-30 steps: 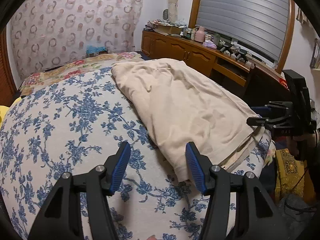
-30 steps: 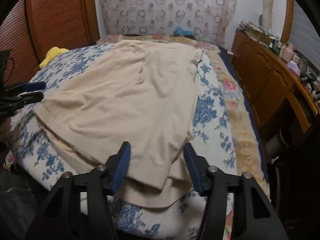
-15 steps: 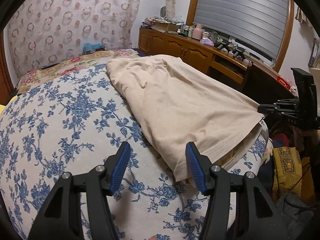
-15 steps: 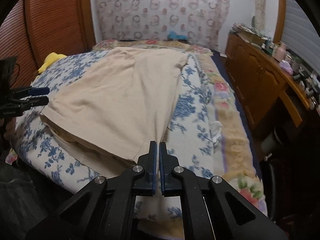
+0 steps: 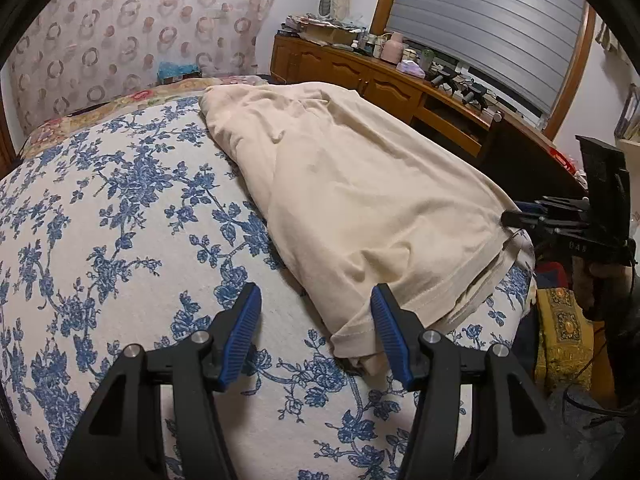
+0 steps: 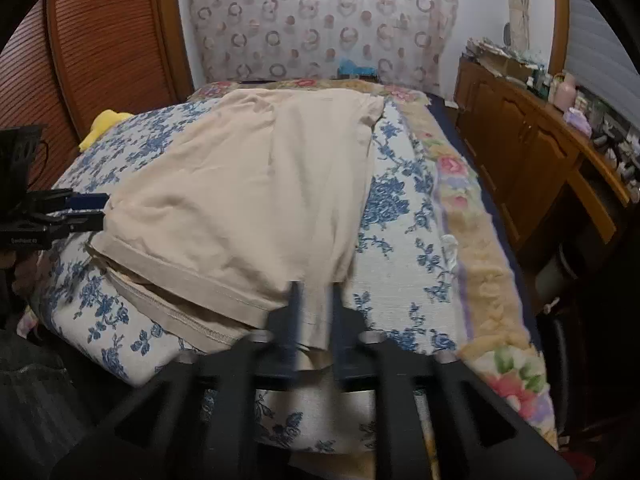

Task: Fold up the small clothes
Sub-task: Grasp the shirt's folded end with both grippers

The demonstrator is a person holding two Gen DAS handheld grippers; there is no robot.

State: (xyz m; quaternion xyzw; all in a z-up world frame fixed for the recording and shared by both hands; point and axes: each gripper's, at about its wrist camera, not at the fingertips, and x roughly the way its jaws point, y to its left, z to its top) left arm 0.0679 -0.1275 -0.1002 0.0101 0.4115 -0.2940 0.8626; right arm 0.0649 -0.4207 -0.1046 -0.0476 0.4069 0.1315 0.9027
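Note:
A beige garment (image 5: 360, 200) lies folded lengthwise on the blue-flowered bedspread (image 5: 120, 220), its hem towards me. My left gripper (image 5: 316, 332) stands open just over the spread. The hem's left corner (image 5: 352, 344) lies between its fingers, beside the right pad (image 5: 386, 328). In the right wrist view the same garment (image 6: 260, 184) fills the middle. My right gripper (image 6: 315, 320) is blurred and its jaws are opening, with the hem's right corner between them. Each gripper also shows edge-on in the other's view: the right gripper (image 5: 516, 218) and the left gripper (image 6: 100, 210), both at the hem.
A wooden sideboard (image 6: 520, 152) cluttered with bottles runs along the right of the bed, under a shuttered window (image 5: 500, 28). A patterned cloth (image 6: 320, 20) hangs at the bed's head. A yellow item (image 6: 104, 124) lies by the wooden wall panel. The bed's near edge drops to floor clutter.
The right jaws went from open to fully shut at the hem's right corner, and now stand apart again. The left gripper stayed open and tilted slightly towards the hem's left corner.

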